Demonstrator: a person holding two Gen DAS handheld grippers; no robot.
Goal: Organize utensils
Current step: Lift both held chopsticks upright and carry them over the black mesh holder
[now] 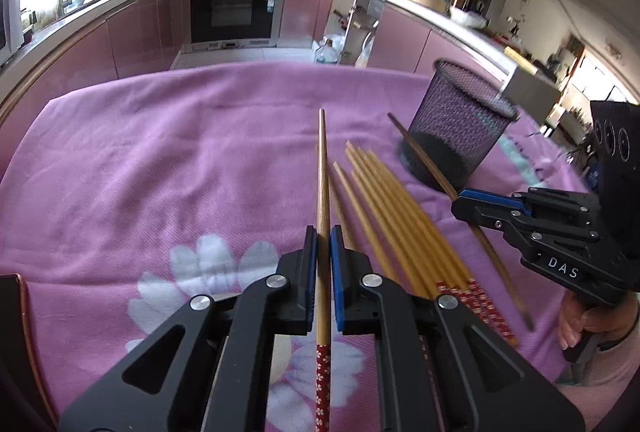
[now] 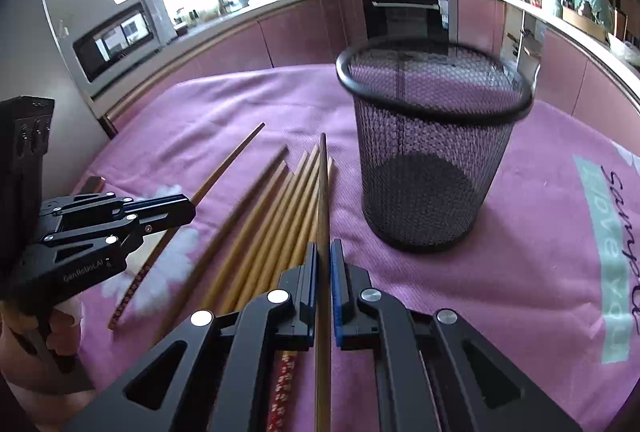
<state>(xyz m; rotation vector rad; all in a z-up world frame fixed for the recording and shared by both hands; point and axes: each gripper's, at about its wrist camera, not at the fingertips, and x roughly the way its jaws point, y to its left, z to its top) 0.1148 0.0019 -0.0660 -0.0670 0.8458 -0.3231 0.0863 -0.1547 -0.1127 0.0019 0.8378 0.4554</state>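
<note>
My left gripper is shut on a wooden chopstick with a red patterned end, pointing forward over the purple cloth. My right gripper is shut on a darker brown chopstick; it also shows in the left wrist view. Several light wooden chopsticks lie side by side on the cloth between the grippers, also in the right wrist view. A black mesh cup stands upright and empty just right of them, also in the left wrist view.
The purple flowered cloth covers the table. A dark object with a copper rim sits at the cloth's left edge. Pink kitchen cabinets and an oven stand beyond the far edge.
</note>
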